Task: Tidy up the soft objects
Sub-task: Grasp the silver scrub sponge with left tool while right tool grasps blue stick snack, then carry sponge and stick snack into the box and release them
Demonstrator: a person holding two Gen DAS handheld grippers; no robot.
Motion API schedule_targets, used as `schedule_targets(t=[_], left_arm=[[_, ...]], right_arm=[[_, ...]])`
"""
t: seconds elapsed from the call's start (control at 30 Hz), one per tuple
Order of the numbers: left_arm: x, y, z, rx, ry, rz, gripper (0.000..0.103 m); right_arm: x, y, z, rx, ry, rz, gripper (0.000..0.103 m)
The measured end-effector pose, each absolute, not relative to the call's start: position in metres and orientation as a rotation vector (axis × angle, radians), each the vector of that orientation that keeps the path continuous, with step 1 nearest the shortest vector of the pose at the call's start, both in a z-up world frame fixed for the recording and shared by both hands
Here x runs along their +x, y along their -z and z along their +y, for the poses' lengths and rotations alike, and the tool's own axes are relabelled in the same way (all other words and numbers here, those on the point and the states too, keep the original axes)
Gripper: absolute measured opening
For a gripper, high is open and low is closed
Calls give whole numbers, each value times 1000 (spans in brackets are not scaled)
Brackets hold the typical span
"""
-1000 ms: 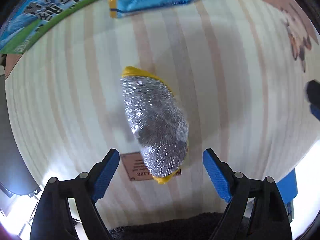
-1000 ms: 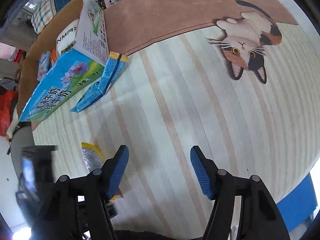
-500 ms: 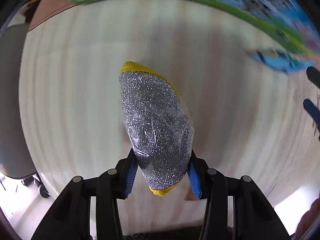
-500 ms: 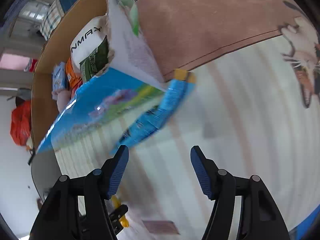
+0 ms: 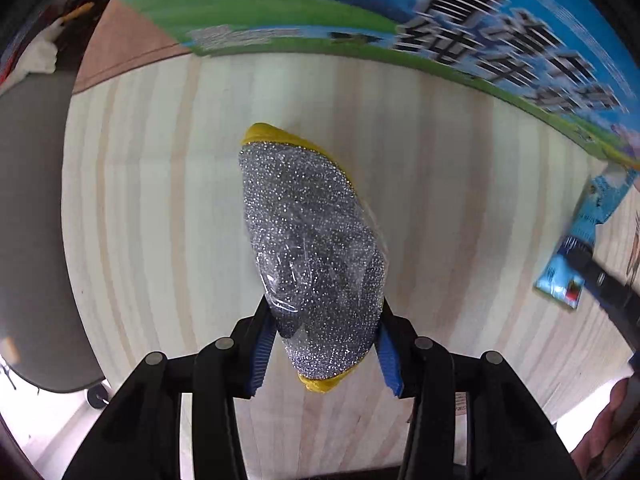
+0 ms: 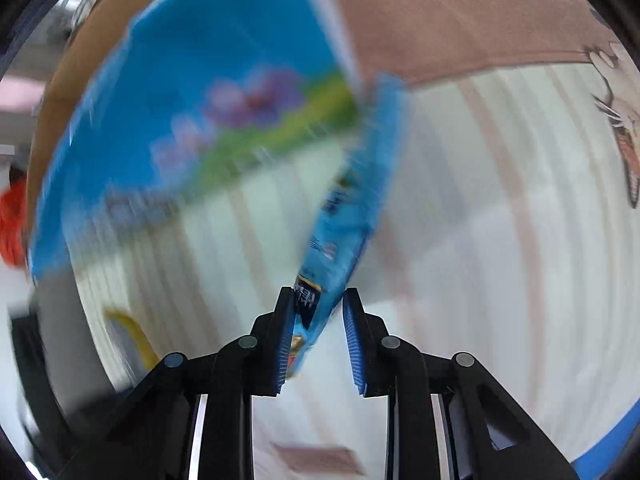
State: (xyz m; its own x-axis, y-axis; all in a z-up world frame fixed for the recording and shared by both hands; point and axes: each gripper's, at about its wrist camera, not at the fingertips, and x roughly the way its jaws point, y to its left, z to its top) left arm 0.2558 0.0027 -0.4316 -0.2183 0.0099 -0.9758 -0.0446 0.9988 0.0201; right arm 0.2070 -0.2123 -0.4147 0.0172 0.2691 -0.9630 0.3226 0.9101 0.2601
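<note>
My left gripper (image 5: pixel 320 344) is shut on a silver glitter sponge with a yellow edge, wrapped in clear plastic (image 5: pixel 312 248); it sticks out forward over the striped wooden table. My right gripper (image 6: pixel 318 336) has its jaws nearly closed around the near end of a long blue snack packet (image 6: pixel 352 200); the left pad touches it and a small gap shows on the right. The view is motion-blurred. The packet also shows at the right of the left wrist view (image 5: pixel 580 248), with the right gripper's dark finger on it. The sponge shows faintly at the lower left of the right wrist view (image 6: pixel 128 332).
A big blue and green carton (image 5: pixel 400 28) lies at the table's far side; it also shows in the right wrist view (image 6: pixel 192 120). A brown mat (image 6: pixel 460 20) with a cat picture (image 6: pixel 624 136) lies beyond. A grey chair (image 5: pixel 28 240) stands left of the table.
My left gripper closed on the sponge and lifted it. My right gripper moved left and forward to the blue packet and its jaws closed in around the packet's end.
</note>
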Motion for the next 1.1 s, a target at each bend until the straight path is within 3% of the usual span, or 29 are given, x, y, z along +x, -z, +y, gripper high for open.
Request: schedule_targets(t=[0.17,0.23,0.3,0.33,0.5,0.6,0.67,0.7,0.73,0.77,0.87,1.1], left_arm=[[257,427,-29,27,24,1769,42],[259,428,-41,34,45,1767,42],[262,429,-49,33,59,1767,42],[265,429,-53,38,63,1770,42],[270,427,-64,64,72,1766,42],[283,423,-82,76,64,1767,42],[286,423,-88,21,133,1673,42],[284,424,-83,22,137,1665,42],[278,420,-80,24,137,1658,42],[274,417,-79,24,135,1650,42],[262,407,-65,11,134,1627,42],[247,348,-55,7,155,1518,41]], right_arm=[[167,421,-225,369,-56,1706,25],[161,417,-233,379,-23,1704,31],[160,407,-240,376,26,1646,68],[160,402,-242,375,51,1607,74],[188,387,-215,285,41,1501,76],[204,403,-191,138,36,1550,76],[208,418,-180,78,36,1604,73],[209,427,-175,60,36,1640,61],[209,432,-173,47,45,1671,58],[208,428,-170,32,55,1648,40],[199,420,-166,48,71,1652,22],[183,364,-171,235,5,1611,19]])
